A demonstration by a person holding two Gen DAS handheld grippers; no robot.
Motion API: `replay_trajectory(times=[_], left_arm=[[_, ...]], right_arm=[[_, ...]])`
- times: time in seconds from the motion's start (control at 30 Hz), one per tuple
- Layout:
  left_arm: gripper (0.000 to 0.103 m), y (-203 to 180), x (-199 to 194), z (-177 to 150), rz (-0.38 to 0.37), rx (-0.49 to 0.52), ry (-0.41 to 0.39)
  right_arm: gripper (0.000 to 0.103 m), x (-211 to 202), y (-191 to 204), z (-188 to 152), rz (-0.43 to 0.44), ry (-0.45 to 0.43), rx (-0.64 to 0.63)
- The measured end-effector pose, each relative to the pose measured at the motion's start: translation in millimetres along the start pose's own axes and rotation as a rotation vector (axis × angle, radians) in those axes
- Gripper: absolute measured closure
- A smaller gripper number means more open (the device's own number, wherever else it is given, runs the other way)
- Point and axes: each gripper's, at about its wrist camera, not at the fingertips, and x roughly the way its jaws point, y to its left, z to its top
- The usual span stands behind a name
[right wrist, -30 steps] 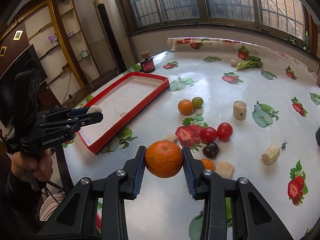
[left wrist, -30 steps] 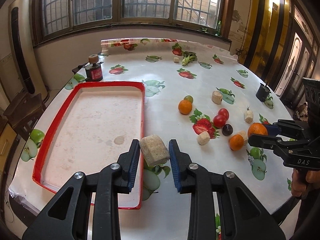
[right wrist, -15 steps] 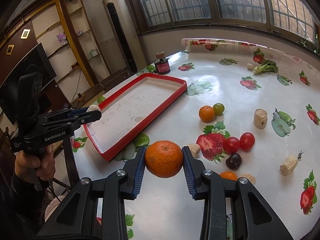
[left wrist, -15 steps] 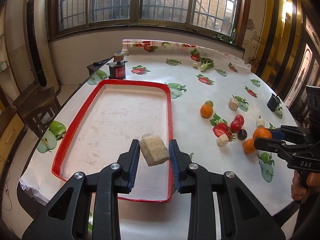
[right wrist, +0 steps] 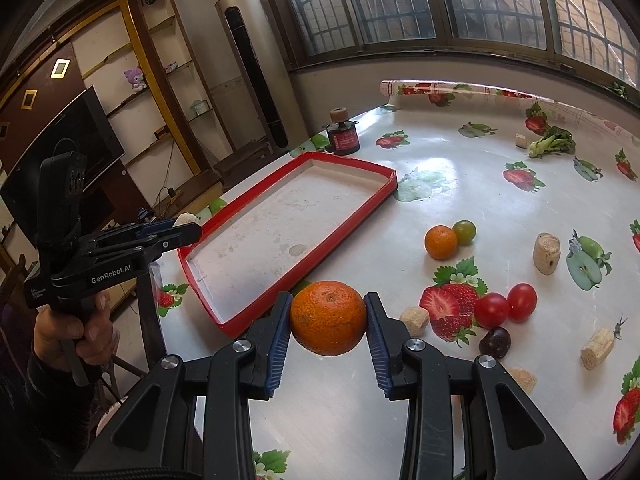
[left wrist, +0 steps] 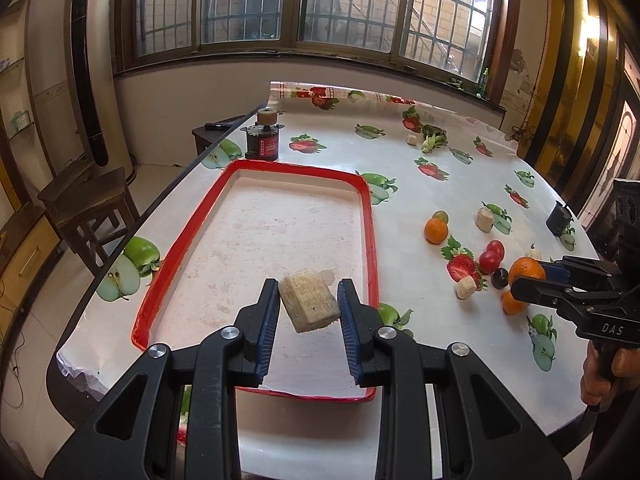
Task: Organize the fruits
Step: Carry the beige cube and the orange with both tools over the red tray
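Observation:
My left gripper (left wrist: 308,300) is shut on a beige corn-cob chunk (left wrist: 309,303) and holds it above the near right part of the red-rimmed tray (left wrist: 367,216). My right gripper (right wrist: 326,316) is shut on an orange (right wrist: 327,317), held above the table just right of the tray's (right wrist: 352,216) near corner. It also shows in the left wrist view (left wrist: 532,276), with the orange (left wrist: 526,268) in it. On the table lie another orange (right wrist: 440,242), a green tomato (right wrist: 465,230), two red tomatoes (right wrist: 506,306), a dark plum (right wrist: 495,342) and more beige chunks (right wrist: 547,252).
A black and red jar (left wrist: 262,140) stands behind the tray. A green vegetable (right wrist: 554,144) lies at the far side. A small black cup (left wrist: 558,218) stands near the right edge. A wooden chair (left wrist: 88,204) is off the left edge. The cloth has printed fruit.
My left gripper has carried the beige chunk leftwards from beside the tray's right rim to over the tray. My right gripper has drawn back a little with the orange.

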Motion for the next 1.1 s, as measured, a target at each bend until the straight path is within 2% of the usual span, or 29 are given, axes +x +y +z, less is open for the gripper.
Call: replay_trajectory(times=[0.4,1.1], left_arm=[[0.076,19.5,6.5,-0.4,0.026,-0.031,0.006],[0.076,54.9,17.4,1.0,0.048,-0.096,0.018]], right_arm=[[0.066,15.2,15.5,18.1,0.018,0.0,-0.035],[0.067,70.8,41.5,63.5,0.079,0.024,-0.09]])
